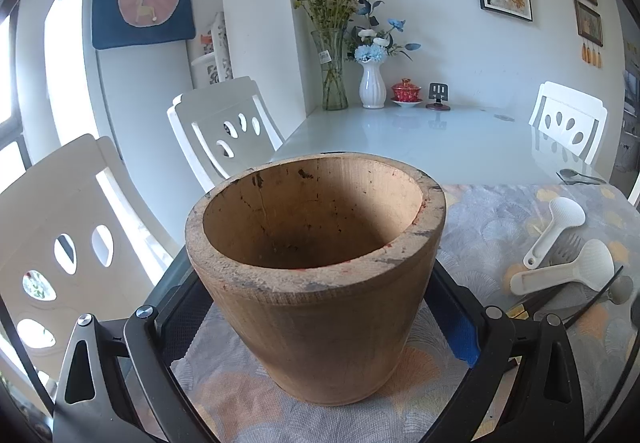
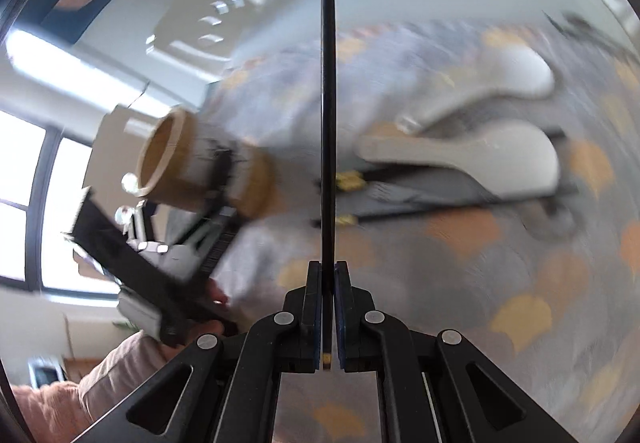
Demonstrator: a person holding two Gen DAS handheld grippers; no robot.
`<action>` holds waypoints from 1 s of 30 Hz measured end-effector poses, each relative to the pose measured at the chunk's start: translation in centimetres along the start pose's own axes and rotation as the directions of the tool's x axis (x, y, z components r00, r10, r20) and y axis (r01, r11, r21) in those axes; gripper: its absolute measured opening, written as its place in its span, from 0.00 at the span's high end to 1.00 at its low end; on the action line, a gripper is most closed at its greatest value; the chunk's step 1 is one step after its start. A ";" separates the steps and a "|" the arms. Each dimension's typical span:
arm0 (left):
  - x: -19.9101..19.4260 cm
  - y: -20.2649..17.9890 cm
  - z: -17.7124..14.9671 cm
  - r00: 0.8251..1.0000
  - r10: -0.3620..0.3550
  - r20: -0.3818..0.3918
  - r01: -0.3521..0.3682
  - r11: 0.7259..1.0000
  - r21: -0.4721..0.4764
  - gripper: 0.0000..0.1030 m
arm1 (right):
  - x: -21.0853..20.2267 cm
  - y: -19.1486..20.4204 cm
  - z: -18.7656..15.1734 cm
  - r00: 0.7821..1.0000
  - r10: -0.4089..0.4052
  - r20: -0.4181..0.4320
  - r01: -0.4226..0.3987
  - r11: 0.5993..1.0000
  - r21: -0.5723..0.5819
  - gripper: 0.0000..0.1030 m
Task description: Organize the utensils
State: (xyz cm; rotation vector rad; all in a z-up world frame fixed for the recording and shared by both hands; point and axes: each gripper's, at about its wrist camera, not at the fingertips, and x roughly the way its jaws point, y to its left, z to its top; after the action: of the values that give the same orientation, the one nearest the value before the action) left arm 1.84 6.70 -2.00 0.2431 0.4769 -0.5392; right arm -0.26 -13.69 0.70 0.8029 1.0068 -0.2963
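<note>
The left gripper [image 1: 316,323] has its jaws spread wide around a thick-walled wooden cup [image 1: 316,263], one black finger pressed against each side, so it is gripping the cup. The cup is round and tapers toward its base; its rim is worn, chipped and stained grey, the inside is bare pale wood with dark specks, and nothing lies in it. It stands upright on a placemat [image 1: 500,219] printed with grey fan shapes and orange-yellow patches, laid on a glossy white table [image 1: 440,139].

At about 3 o'clock from the cup, well apart, lie two white plastic rice paddles [image 1: 560,271] with dimpled, rounded blades, one just beside the other. A metal fork [image 1: 570,243] shows between them, and dark chopsticks [image 1: 576,299] run under the nearer paddle. A metal spoon [image 1: 576,175] rests at the mat's far edge, near 2 o'clock.

The right gripper [image 2: 328,315] has its jaws closed on a single chopstick [image 2: 328,123], a thin, straight, black stick with a small gold band at its held end, pointing toward 12 o'clock. That view is blurred.
</note>
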 end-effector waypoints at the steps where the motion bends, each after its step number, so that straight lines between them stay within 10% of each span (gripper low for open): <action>1: 0.0 0.1 0.0 1.000 -0.009 0.000 0.009 1.000 -0.003 0.04 | -0.2 1.0 0.4 1.000 0.005 0.012 -0.005 0.999 -0.036 0.95; 30: -0.3 0.1 0.0 0.999 -0.032 0.013 0.032 0.999 -0.016 0.04 | -10.9 16.8 9.9 0.902 0.187 0.389 -0.012 0.912 -0.410 0.95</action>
State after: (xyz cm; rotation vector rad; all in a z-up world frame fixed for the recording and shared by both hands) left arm 1.64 6.89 -1.86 0.2162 0.4730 -0.5676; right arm 9.80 -10.72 20.42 0.3886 0.5819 -0.1540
